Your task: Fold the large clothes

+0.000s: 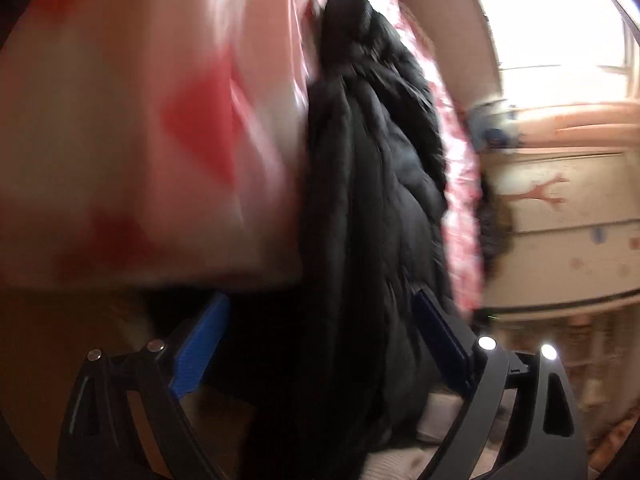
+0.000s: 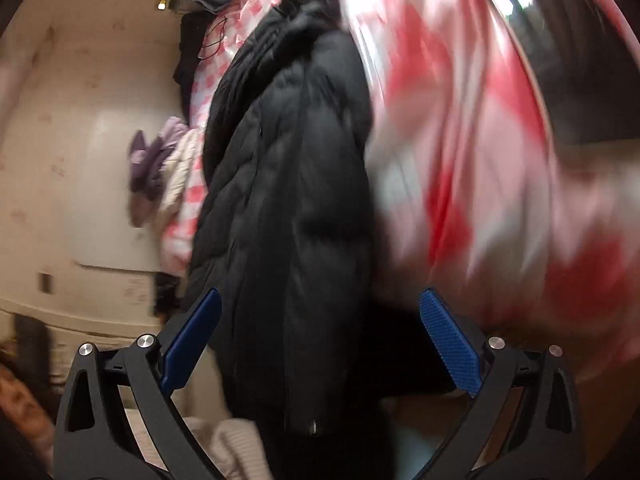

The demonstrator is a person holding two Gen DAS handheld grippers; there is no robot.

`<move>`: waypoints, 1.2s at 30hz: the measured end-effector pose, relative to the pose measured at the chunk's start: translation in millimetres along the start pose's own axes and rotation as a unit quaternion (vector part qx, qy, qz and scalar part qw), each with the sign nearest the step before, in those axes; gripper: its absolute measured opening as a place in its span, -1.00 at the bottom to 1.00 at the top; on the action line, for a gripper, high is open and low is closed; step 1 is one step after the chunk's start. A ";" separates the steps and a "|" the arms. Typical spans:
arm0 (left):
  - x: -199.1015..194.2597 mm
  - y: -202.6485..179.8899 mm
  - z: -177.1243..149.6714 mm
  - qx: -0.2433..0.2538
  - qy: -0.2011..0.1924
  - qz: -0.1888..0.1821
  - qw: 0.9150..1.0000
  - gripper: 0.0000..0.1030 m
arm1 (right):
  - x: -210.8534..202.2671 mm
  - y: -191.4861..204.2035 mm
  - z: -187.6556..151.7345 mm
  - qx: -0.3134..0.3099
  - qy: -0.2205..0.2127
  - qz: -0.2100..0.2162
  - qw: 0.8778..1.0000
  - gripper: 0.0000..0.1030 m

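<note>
Left gripper (image 1: 320, 344): blue pads spread wide, the black quilted puffer coat (image 1: 372, 200) runs down between them. Far pad touches the fabric, near pad stands apart, so no grip. Right gripper (image 2: 320, 336): jaws also wide apart, same coat (image 2: 288, 200) hangs between the pads, no clamp visible. Coat lies bunched in a long ridge on the red-and-white checked glossy sheet (image 2: 460, 140), seen in both views. Purple and cream crumpled garments (image 2: 160, 168) sit beyond the coat in the right view. Bright window (image 1: 560, 28) shows in the left view. Both frames are motion-blurred.
</note>
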State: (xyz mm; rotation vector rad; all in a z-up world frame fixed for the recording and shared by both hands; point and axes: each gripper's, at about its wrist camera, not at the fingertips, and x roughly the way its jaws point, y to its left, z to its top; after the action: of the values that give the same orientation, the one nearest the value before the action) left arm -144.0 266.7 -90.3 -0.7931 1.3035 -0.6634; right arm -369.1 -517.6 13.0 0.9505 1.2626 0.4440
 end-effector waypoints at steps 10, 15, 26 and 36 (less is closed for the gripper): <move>49.4 -35.0 -25.1 0.046 0.039 -0.018 0.998 0.78 | 39.2 -0.5 -9.6 0.006 0.016 0.126 0.992 0.86; 43.4 -23.2 -20.6 0.013 0.011 0.017 1.000 0.76 | 48.2 4.5 -7.1 -0.008 -0.017 0.102 0.995 -0.19; 4.1 -69.2 -36.5 0.067 -0.044 0.006 0.997 -0.76 | 3.2 58.3 -20.4 -0.084 -0.103 0.158 0.978 -0.73; -57.0 -114.0 -83.6 0.122 -0.062 -0.045 0.990 -0.77 | -63.6 74.3 -68.6 -0.113 -0.140 0.226 0.957 -0.73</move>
State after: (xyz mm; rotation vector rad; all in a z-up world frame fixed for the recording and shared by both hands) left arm -234.2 235.6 28.6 -0.6840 1.0557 -0.8147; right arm -436.1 -498.9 110.1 1.0638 0.7156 0.7646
